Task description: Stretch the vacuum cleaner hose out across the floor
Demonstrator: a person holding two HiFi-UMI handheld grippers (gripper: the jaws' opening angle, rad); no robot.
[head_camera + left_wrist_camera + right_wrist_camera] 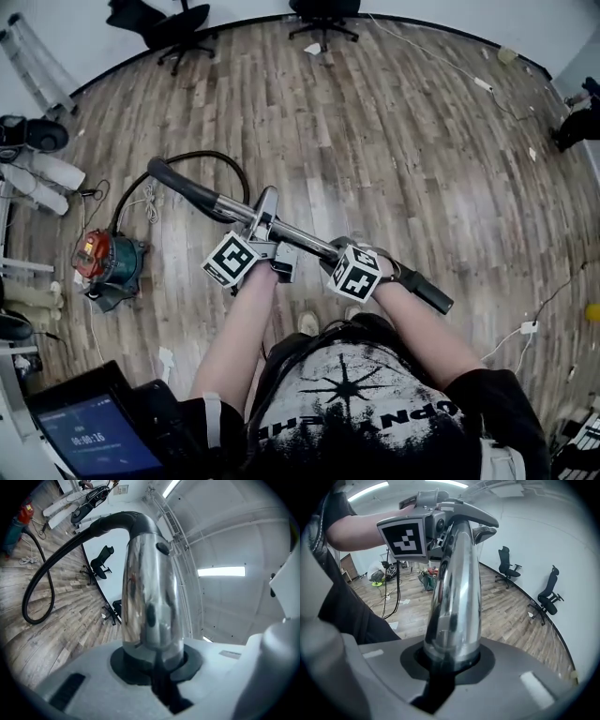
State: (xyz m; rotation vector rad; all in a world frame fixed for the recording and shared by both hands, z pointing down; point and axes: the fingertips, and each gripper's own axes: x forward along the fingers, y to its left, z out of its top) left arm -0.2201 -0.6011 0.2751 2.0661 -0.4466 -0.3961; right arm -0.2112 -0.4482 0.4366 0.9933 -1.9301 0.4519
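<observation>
as two grippers (263, 221) (335, 253) clamp one wand (300, 235), one hose (65, 551) loops

We see a glossy, mirror-smooth chrome metal wand (149, 597), a matt black ribbed hose (70, 546), and a wood-plank floor (375, 141) of dull sheen.

tablet (94, 433) timer digits blurred, shirt (361, 412) lettering illegible

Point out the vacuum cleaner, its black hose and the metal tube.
vacuum cleaner (114, 262), head view, its body.
black hose (199, 153), head view, top of its loop.
metal tube (150, 588), left gripper view, shiny middle.
</observation>
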